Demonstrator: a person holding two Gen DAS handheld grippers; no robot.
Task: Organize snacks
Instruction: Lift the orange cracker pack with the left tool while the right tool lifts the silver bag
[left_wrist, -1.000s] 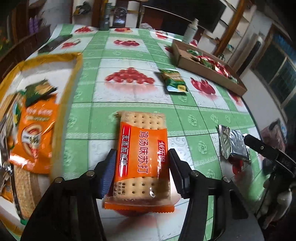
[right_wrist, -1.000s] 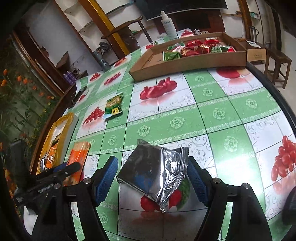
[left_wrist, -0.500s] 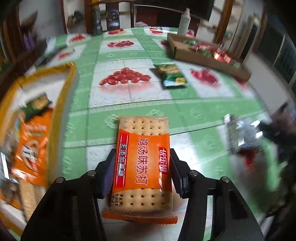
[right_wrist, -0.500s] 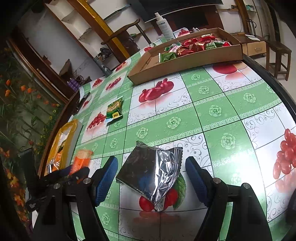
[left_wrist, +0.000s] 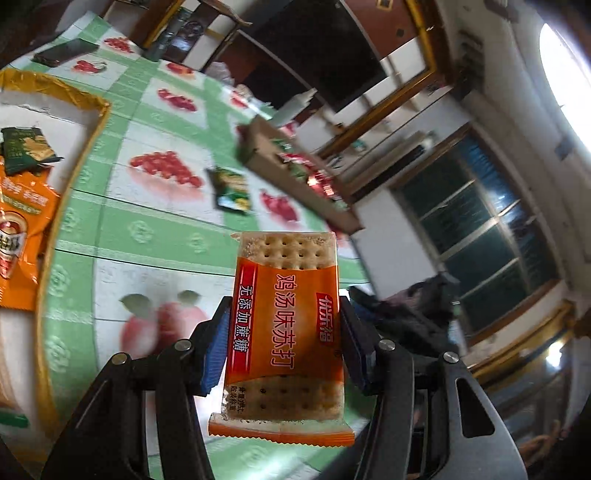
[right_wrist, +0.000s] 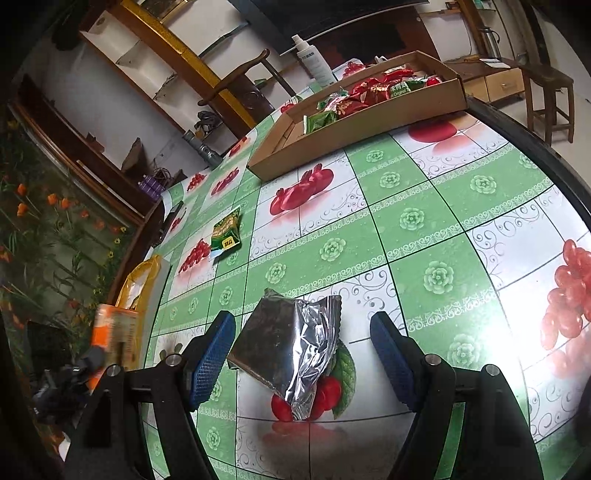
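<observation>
My left gripper (left_wrist: 282, 339) is shut on an orange cracker packet (left_wrist: 286, 317) and holds it tilted above the table. The packet also shows at the left of the right wrist view (right_wrist: 110, 328). My right gripper (right_wrist: 303, 354) is open, its blue pads on either side of a silver foil packet (right_wrist: 295, 347) that lies on the tablecloth. A green snack packet (right_wrist: 226, 236) lies further out on the table; it also shows in the left wrist view (left_wrist: 231, 192).
A yellow-rimmed tray (left_wrist: 92, 147) with orange and dark green packets is at the left. A long cardboard tray (right_wrist: 369, 122) with red and green snacks stands at the far side, a white bottle (right_wrist: 314, 61) behind it. The table edge (right_wrist: 535, 147) curves at the right.
My left gripper has lifted the cracker packet off the table and swung its view up and to the right. The right gripper has stayed open around the foil packet.
</observation>
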